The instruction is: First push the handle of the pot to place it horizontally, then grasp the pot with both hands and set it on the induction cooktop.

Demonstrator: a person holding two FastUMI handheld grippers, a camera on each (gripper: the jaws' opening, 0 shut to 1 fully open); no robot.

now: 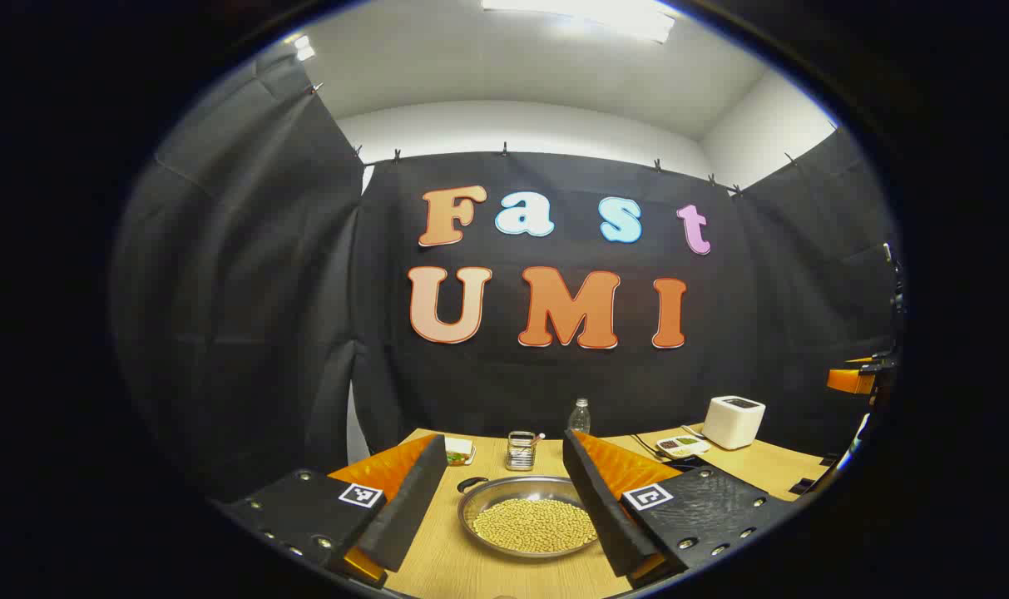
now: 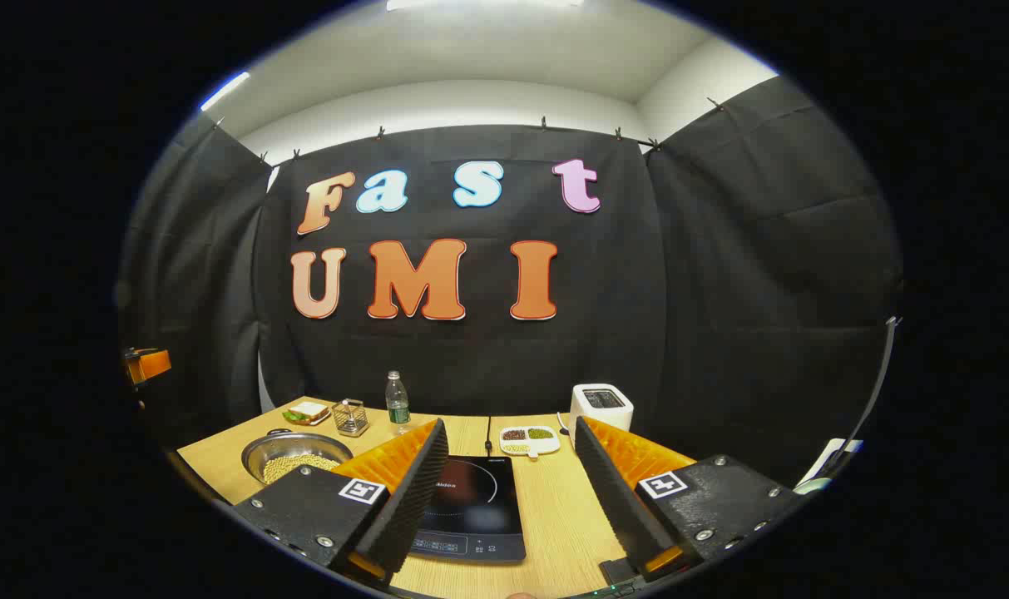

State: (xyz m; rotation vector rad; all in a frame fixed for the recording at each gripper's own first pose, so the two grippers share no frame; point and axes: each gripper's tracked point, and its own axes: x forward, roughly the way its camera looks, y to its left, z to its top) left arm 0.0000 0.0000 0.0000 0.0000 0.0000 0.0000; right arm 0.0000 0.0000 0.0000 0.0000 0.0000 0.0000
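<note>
Faint brand word on the induction cooktop (image 2: 471,499); too small to read.

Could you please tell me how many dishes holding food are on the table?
3: the pot of beans at the left, a sandwich plate behind it, and a divided dish beside the toaster.

1 pot (image 1: 531,517) w/ lots of little beans inside, too many to count. 1 cooktop (image 2: 469,507). 1 water bottle (image 2: 398,403). 1 white toaster (image 2: 600,408). 1 small wire basket (image 2: 351,417). 1 sandwich on a plate (image 2: 307,412). 1 white snack tray (image 2: 530,439) w/ 3 parts, diff. stuff in each. 1 wood table (image 2: 566,516). 2 grippers: left gripper (image 1: 504,495) & right gripper (image 2: 511,491), 2 fingers each, wide apart. 1 square black & white tag on each finger, so 4 tags total.
</note>
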